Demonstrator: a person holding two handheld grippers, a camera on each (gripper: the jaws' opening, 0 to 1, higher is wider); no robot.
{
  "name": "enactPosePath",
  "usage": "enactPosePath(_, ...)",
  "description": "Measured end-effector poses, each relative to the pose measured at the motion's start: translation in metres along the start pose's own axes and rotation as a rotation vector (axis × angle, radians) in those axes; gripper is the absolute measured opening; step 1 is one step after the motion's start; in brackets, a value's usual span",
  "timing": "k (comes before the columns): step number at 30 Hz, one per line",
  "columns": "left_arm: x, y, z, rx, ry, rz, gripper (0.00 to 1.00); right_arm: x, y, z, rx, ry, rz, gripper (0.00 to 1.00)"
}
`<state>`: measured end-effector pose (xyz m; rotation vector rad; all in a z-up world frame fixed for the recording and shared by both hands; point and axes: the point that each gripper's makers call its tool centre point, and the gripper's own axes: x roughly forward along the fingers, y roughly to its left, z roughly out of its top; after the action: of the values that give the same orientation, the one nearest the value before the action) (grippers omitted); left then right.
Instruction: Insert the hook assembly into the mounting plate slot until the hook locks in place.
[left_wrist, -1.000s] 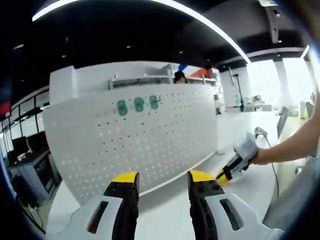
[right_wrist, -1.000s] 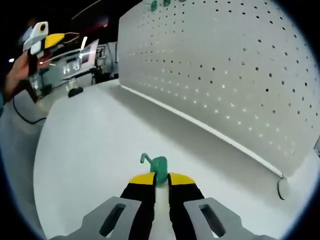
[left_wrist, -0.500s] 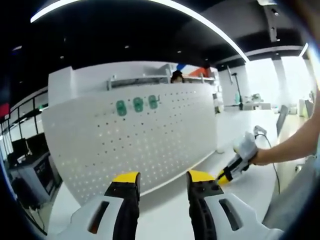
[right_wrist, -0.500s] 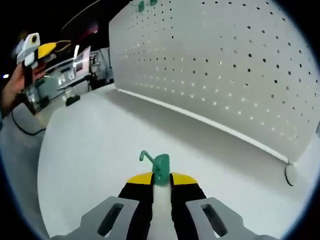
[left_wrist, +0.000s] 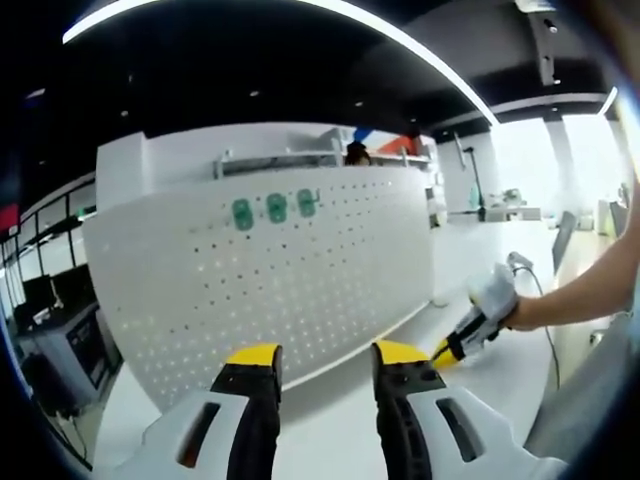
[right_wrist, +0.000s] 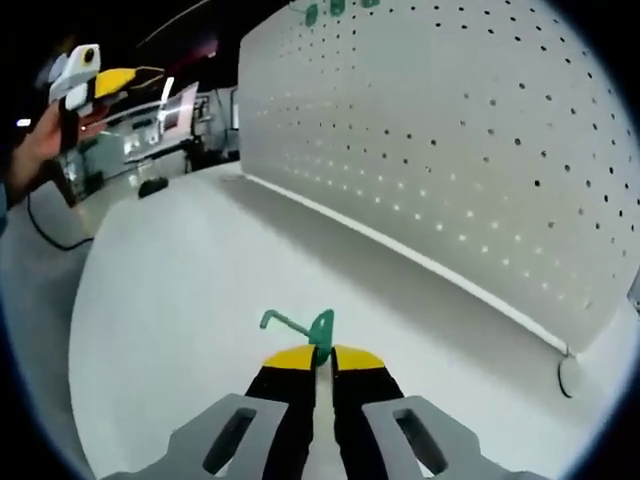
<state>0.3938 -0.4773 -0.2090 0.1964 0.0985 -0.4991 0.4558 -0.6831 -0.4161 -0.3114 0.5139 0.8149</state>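
Left gripper view first: the left gripper (left_wrist: 316, 352) hangs in front of the white pegboard (left_wrist: 300, 280), jaws apart with nothing between them. Up on the board, three green hooks (left_wrist: 276, 208) sit in a row near the top edge. Over to the right, the right gripper (left_wrist: 470, 330) comes in low above the white table (left_wrist: 340, 420), held in the person's hand (left_wrist: 525, 312). Against the picture half a second back, almost nothing has shifted here; the right gripper looks a touch higher, if anything.

Now the right gripper view: the right gripper's jaws are clamped on the green hook assembly (right_wrist: 318, 330), pinching its flat plate edge-on, the bent wire hook pointing left over the table. The pegboard runs along the right side, well apart from the hook. At the top left the left gripper shows again, yellow-tipped and raised. Half a second ago the hook's plate faced the camera more squarely; now it has rolled thin-edge toward the lens, and the board sits a little differently in the picture, so the hand has turned.

My read: this is the carry, pickup done, insertion not begun. Next comes lifting toward the board's top row, squaring the plate's back to the holes beside the three mounted hooks, then pressing in until it seats.
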Motion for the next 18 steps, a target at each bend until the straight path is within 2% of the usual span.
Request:
enactPosePath(9, -0.0013, -0.0049, 0.0004, 0.0, 0.0, -0.014, 0.36, 0.0017, 0.0026, 0.001, -0.016, 0.005, 0.011, 0.01)
enactPosePath(18, -0.0048, -0.0045, -0.0003, -0.002, 0.0, -0.009, 0.34, 0.007, 0.0069, -0.0066, -0.024, 0.03, 0.025, 0.02)
